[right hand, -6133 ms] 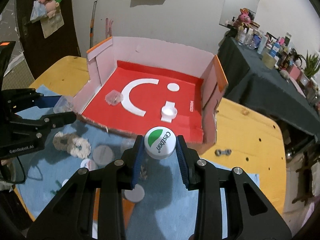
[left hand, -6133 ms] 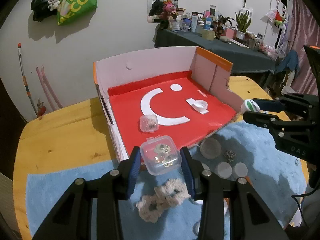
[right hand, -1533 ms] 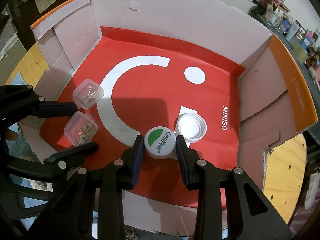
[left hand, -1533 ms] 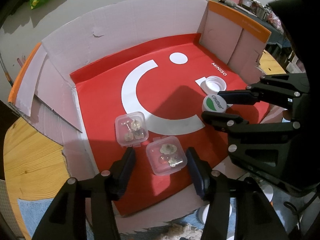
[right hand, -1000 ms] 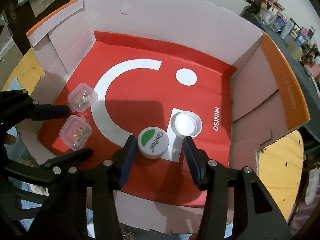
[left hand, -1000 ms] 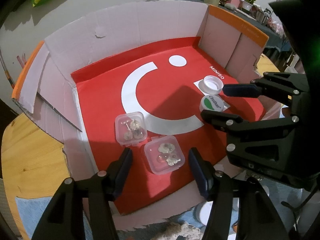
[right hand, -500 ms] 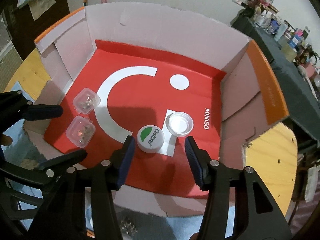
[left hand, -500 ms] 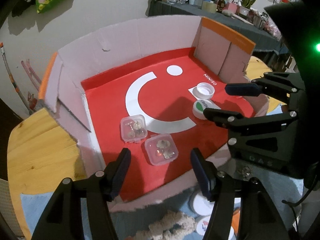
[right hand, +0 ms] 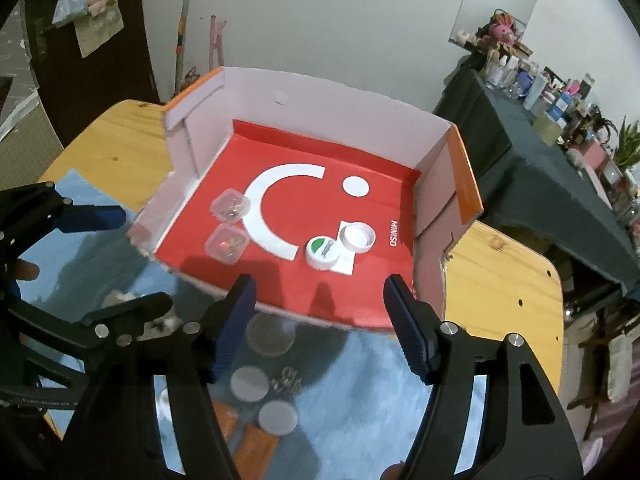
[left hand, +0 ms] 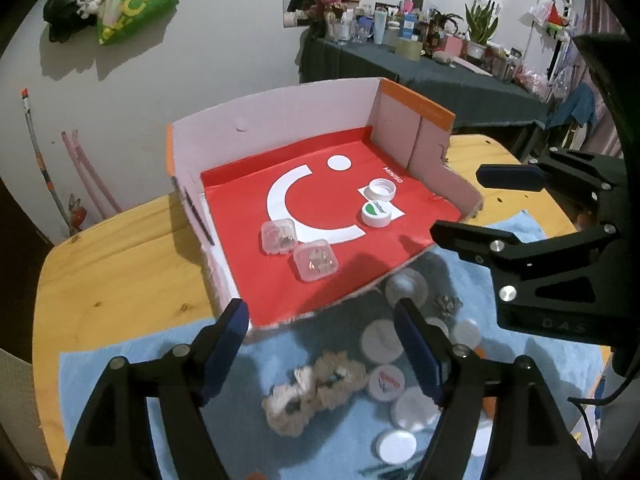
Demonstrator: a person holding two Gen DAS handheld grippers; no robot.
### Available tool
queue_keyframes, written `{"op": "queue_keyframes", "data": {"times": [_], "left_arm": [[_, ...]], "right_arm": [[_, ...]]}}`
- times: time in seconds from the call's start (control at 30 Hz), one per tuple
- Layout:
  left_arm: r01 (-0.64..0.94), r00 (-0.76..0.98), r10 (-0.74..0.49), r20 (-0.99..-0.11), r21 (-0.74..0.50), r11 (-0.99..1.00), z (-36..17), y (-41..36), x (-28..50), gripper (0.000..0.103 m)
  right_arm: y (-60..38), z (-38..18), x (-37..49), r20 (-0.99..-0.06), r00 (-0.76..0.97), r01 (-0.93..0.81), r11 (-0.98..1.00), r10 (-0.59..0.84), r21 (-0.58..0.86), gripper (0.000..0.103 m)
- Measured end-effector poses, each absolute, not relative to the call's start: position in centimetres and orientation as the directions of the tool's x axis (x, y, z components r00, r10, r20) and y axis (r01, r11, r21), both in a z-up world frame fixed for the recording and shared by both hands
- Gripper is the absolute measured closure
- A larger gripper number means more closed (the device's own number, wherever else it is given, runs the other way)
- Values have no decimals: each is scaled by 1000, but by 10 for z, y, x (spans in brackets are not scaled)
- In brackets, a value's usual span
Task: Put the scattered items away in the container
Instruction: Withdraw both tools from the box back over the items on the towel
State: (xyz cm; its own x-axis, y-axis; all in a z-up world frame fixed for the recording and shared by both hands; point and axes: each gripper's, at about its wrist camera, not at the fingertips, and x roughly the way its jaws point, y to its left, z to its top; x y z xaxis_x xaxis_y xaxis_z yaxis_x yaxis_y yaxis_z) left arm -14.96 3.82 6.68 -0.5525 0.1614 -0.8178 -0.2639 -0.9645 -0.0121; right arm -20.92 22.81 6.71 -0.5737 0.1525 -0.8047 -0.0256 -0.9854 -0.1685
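Observation:
The red-floored cardboard box (left hand: 280, 136) (right hand: 400, 120) holds two small clear cases (left hand: 315, 260) (left hand: 278, 237) (right hand: 225, 245), a green-and-white cap (left hand: 375, 214) (right hand: 322, 253) and a white lid (left hand: 382, 189) (right hand: 357, 237). My left gripper (left hand: 322, 334) is open and empty above the blue mat, over a beige scrunchie (left hand: 316, 384). My right gripper (right hand: 318, 320) is open and empty in front of the box; it also shows in the left wrist view (left hand: 492, 204).
Several round caps and lids (left hand: 384, 340) (right hand: 250, 385) and a small metal piece (right hand: 286, 380) lie on the blue mat (left hand: 120, 376) on the wooden table (left hand: 120, 272). A dark cluttered side table (right hand: 560, 168) stands behind right.
Both grippers have let go of their items inside the box, opened wide and pulled back and up out of the box over the mat.

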Motion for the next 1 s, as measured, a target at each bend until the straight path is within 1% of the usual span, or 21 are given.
{"op": "queue_keyframes", "data": {"times": [0.13,0.2,0.4,0.73,1.0], "left_arm": [[-261,-562,156,-812,-4,-965,67,35,-133,22],[-260,-565,151,-811,2,-966,64,34,-127,21],[-261,-549,154,-821,-6,-965,50,29,-113,20],[-269,-511,165,-844,-25,-963,23,20,-103,19],[-277,-485,182,-855,-47,-960,5,11,-104,19]], "right_arm": [[217,67,-190,-798,-584,-20,-986,148,-168,37],[214,64,-184,-797,-586,-20,-986,144,-164,33],[207,48,-168,-811,-569,-17,-988,138,-156,33],[222,18,-155,-835,-535,-53,-991,129,-119,33],[227,-2,-146,-852,-508,-76,-992,126,-102,32]]}}
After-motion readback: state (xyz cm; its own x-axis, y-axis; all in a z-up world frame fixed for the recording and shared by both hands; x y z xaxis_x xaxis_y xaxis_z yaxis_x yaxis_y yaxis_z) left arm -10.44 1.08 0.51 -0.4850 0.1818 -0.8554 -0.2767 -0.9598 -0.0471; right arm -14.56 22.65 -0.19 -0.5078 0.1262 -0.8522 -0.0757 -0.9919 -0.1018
